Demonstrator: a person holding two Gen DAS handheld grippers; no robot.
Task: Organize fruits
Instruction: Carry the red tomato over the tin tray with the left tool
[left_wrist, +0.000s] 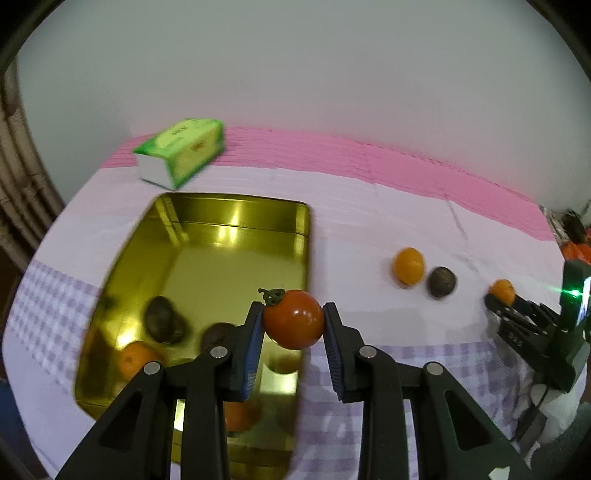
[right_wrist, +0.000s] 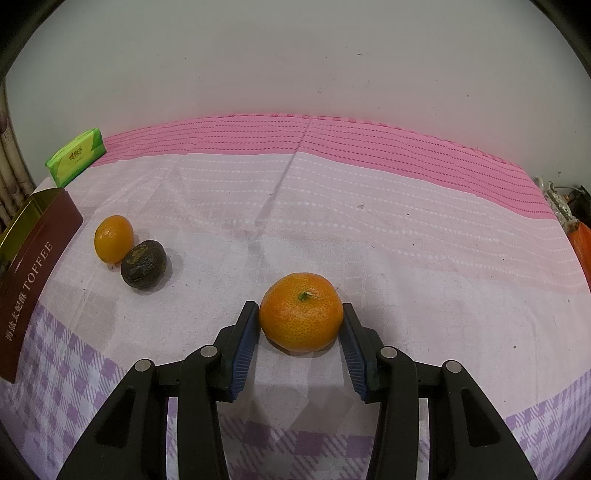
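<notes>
The table (right_wrist: 369, 221), under a pink, white and lilac-checked cloth, carries everything. On its left stands the gold tin (left_wrist: 236, 218), open, already holding several fruits: dark ones and orange ones, blurred in the left wrist view. Beyond the tin's far left corner lies a green tissue pack (left_wrist: 184, 151). The left gripper (left_wrist: 293, 321) hangs above the tin's right rim with its jaws clamped on a red tomato (left_wrist: 293, 319), stem up. The right gripper (right_wrist: 301, 317) sits low on the table to the right, its jaws closed narrowly on a mandarin (right_wrist: 301, 312) that rests on the cloth. Between tin and mandarin lie a small orange fruit (right_wrist: 113, 238) and a dark fruit (right_wrist: 144, 266), touching. The step in hand looks like delivery of the tomato. Next, the left gripper should move over the tin's floor, lower and release; the mandarin needs lifting.
</notes>
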